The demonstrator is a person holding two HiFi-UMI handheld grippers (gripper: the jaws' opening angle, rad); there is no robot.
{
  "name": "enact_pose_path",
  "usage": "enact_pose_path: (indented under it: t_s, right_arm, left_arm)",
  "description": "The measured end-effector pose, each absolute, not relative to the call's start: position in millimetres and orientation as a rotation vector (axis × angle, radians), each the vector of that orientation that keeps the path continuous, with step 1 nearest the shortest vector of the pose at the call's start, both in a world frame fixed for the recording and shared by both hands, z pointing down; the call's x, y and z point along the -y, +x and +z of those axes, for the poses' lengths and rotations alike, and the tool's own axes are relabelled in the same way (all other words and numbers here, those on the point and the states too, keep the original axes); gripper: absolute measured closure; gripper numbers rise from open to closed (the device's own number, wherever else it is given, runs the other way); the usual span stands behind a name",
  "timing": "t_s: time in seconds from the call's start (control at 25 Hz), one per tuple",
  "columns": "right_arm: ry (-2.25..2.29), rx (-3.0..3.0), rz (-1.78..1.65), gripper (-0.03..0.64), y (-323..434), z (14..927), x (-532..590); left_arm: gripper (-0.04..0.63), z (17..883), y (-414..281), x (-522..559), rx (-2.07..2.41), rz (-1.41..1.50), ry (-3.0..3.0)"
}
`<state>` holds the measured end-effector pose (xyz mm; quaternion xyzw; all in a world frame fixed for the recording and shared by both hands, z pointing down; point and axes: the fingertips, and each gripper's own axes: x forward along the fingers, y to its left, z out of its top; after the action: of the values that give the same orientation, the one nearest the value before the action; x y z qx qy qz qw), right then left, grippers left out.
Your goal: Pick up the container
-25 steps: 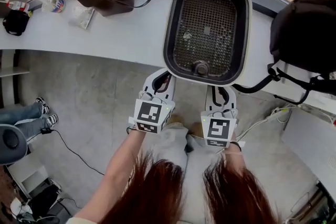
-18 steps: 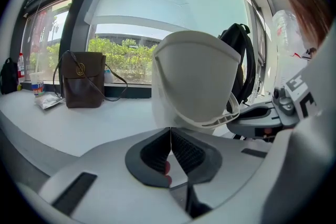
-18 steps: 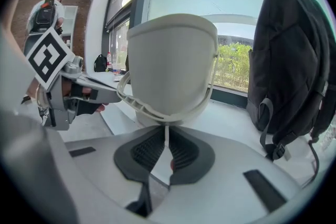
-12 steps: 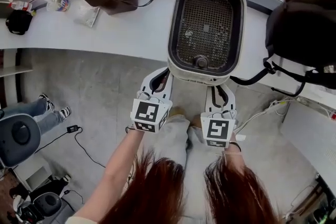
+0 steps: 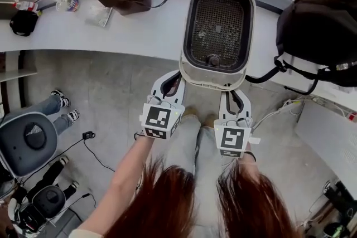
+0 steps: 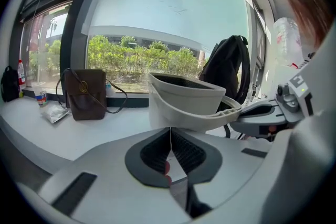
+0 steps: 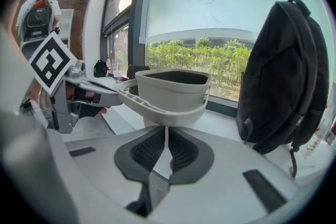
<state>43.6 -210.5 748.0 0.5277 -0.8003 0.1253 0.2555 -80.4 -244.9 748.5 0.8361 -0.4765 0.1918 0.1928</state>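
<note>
I had the left gripper (image 5: pixel 174 79) and the right gripper (image 5: pixel 233 93) clamped side by side on the near lip of the container (image 5: pixel 215 81). It lay straight ahead, long axis pointing away from me, over the bench (image 5: pixel 139 30) edge.

Both arms are stuck out forward side by side. The bare left forearm (image 5: pixel 122 178) angles up from the lower left, and the right arm is mostly buried under long reddish-brown hair (image 5: pixel 254 203). Each hand carries a white plastic two-jaw tool with a black-and-white marker cube (image 5: pixel 160 121) on the back. The left gripper (image 5: pixel 178 76) and right gripper (image 5: pixel 232 92) sit near each other, roughly parallel, both tipped a bit downward. Jaws on both are squeezed together. The black ribbed pads (image 6: pixel 186 150) pinch the thin lip of the off-white plastic container (image 5: pixel 215 81), left at its near-left corner and right at its near-right.
</note>
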Motion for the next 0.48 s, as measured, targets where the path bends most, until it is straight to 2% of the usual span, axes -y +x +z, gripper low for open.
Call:
enact_pose_path:
  t_s: [0.48]
  right_arm:
    - [1.468,2.178,0.346,0.594,44.3,693.9,215.6]
  left_arm:
    - [0.578,696.5,-81.4,246.7,1.358,0.56,2.378]
